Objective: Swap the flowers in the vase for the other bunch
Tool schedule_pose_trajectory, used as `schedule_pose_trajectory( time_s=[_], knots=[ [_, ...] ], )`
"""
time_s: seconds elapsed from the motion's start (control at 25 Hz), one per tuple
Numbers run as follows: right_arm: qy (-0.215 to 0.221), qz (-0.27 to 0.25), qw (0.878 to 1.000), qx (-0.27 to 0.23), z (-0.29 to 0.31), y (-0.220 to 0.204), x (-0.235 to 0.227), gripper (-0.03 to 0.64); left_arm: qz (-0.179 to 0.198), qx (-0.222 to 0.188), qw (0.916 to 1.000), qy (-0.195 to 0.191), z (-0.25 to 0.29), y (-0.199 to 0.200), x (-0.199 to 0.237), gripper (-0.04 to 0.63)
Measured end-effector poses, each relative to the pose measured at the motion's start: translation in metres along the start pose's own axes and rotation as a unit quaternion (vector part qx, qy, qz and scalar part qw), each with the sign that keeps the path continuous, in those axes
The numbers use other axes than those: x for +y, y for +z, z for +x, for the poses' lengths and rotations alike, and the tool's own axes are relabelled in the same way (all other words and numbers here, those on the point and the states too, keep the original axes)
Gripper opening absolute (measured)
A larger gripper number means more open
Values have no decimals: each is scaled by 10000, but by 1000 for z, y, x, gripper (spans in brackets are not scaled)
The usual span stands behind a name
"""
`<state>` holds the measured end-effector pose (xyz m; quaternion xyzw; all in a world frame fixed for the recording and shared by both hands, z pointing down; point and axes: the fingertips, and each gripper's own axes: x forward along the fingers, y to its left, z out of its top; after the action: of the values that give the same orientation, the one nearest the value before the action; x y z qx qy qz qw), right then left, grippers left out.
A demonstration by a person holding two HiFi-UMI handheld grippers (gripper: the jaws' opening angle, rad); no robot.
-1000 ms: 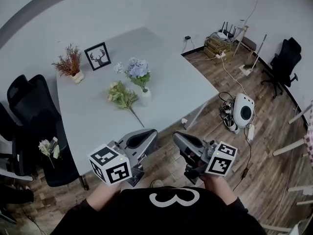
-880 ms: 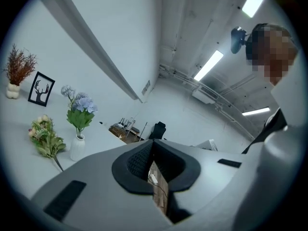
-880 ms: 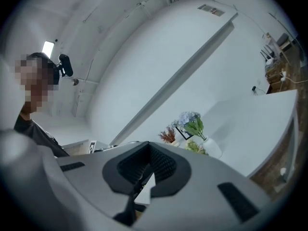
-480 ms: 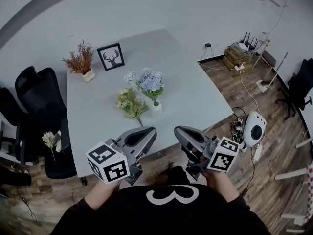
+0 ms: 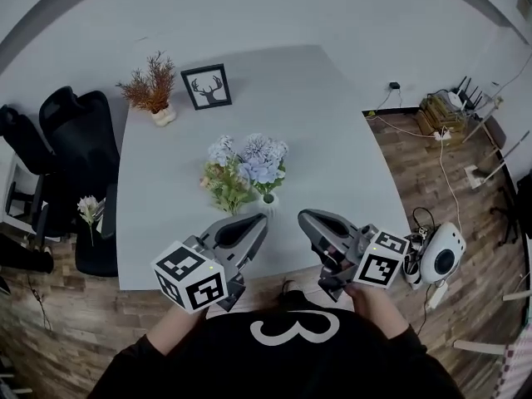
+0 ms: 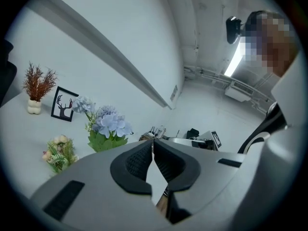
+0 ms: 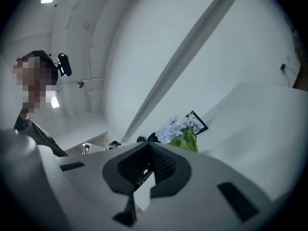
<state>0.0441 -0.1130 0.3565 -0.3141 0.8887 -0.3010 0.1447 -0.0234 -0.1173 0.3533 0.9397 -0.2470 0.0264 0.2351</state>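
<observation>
**Left gripper** (image 5: 256, 221): jaws were fully closed, the black ribbed pads tip to tip w/ nothing btwn them. The unit was held low at the table's near edge and pointed toward the flowers. The body was smooth grey plastic, wedge-shaped. A marker cube (image 5: 189, 277) w/ black-and-white squares sat at the rear.

**Right gripper** (image 5: 306, 216): jaws were likewise closed, tips meeting, no item gripped. Same build. It was held alongside the left gripper w/ a gap btwn the two.

**Vase** (image 5: 267, 199): small, white, rounded. It stood upright on the table (image 5: 332, 123) near the front edge, just beyond both gripper tips. It held the blue flowers (image 5: 259, 160), which had pale, puffy round heads w/ broad green leaves below.

**Other bunch** (image 5: 223, 186): lay flat on the tabletop just left of the vase, close against the blue flowers' leaves. Blooms were cream and pink w/ feathery green fronds.

**Table**: pale grey, matte, flat top.

**Far-left corner**: a picture frame (image 5: 207, 86), thin, black and rectangular, stood upright. It showed a deer-head silhouette on white. Beside it was a dried plant (image 5: 152, 81), rust-brown and spiky, in a small cream pot.

**Left of table**: black chairs (image 5: 62, 140) w/ curved backs. White flowers (image 5: 87, 210) lay on one seat.

**Floor** (image 5: 75, 322): wood planks.
</observation>
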Motion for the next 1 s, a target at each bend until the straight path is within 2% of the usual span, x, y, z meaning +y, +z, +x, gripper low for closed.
schedule_pose_trajectory(
  time_s=[0.16,0.24,0.48,0.6,0.76,0.8,0.88,1.0],
  knots=[
    [144,137,9996,192,2,5,-26,8,-104,10,9991,408,17,-4,14,14],
    [220,48,9993,308,6,8,-35,8,-187,-2,9982,565,21,-6,22,19],
    [399,-1020,9907,802,18,11,-51,9,-423,-78,9939,1019,20,-12,43,98],
    [621,-1236,9856,972,24,13,-53,20,-476,-154,9908,1258,16,-13,50,117],
    [836,-1412,9804,1087,35,18,-56,69,-513,-291,9871,1486,10,-14,56,122],
    [889,-1407,9800,1088,37,19,-55,70,-497,-289,9869,1510,12,-15,57,144],
    [980,-1376,9794,1104,39,19,-52,69,-411,-215,9861,1593,19,-18,62,260],
    [1117,-1362,9774,1167,39,17,-46,69,-233,-149,9841,1752,33,-20,75,334]
  ],
)
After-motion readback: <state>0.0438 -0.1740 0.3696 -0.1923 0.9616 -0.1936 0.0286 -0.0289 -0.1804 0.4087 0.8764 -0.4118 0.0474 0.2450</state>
